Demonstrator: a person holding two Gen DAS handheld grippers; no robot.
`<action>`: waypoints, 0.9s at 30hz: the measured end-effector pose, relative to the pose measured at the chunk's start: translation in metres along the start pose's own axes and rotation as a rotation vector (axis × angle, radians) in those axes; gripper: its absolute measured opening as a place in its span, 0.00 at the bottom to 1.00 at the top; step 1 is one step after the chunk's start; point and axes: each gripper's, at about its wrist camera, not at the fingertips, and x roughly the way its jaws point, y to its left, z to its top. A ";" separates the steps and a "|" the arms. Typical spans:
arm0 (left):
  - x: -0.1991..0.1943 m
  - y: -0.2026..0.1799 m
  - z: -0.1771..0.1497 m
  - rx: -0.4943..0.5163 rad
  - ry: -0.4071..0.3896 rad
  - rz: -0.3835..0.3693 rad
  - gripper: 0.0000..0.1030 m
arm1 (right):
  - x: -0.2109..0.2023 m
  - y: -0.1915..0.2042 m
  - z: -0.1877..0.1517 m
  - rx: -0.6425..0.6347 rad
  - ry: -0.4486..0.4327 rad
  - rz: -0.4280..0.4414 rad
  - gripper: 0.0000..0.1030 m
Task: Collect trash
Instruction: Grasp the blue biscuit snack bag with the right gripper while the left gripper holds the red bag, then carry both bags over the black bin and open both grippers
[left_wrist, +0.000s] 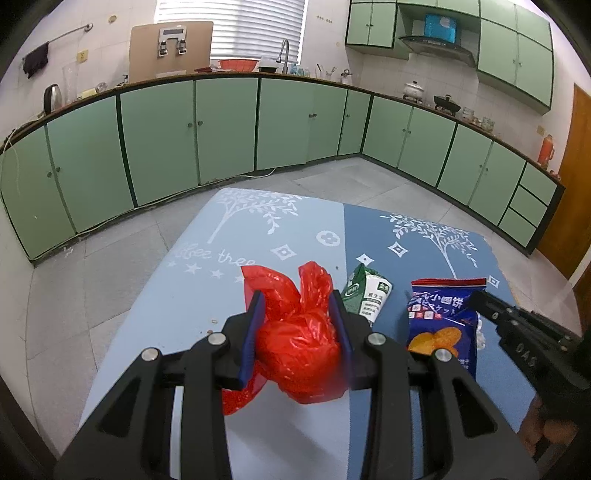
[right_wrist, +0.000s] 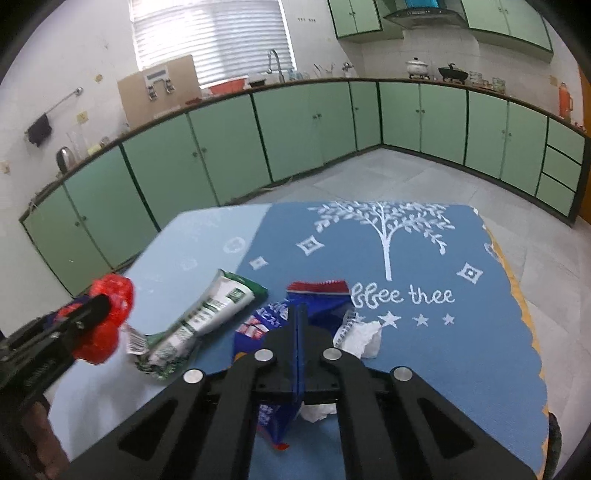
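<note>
Left gripper clamps its fingers on the red bag, lifted ready for trash. Right gripper has its fingers pinched together on the blue packet, over the table, beside the green wrapper.

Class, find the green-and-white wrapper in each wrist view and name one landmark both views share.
Left wrist view: the green-and-white wrapper lies right of centre, between the red bag and the blue snack bag.
Right wrist view: wrapper left of centre, between the same two.
Shared landmark: the tap by the window.
</note>
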 end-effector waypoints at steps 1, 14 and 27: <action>-0.002 -0.001 0.000 0.003 -0.004 -0.003 0.33 | -0.004 0.000 0.001 0.000 -0.009 0.008 0.00; -0.010 -0.009 -0.003 0.016 -0.019 -0.018 0.33 | 0.001 -0.017 0.006 0.018 -0.003 -0.039 0.46; 0.015 -0.010 0.007 0.016 -0.007 -0.015 0.33 | 0.032 -0.024 0.009 0.053 0.066 0.038 0.26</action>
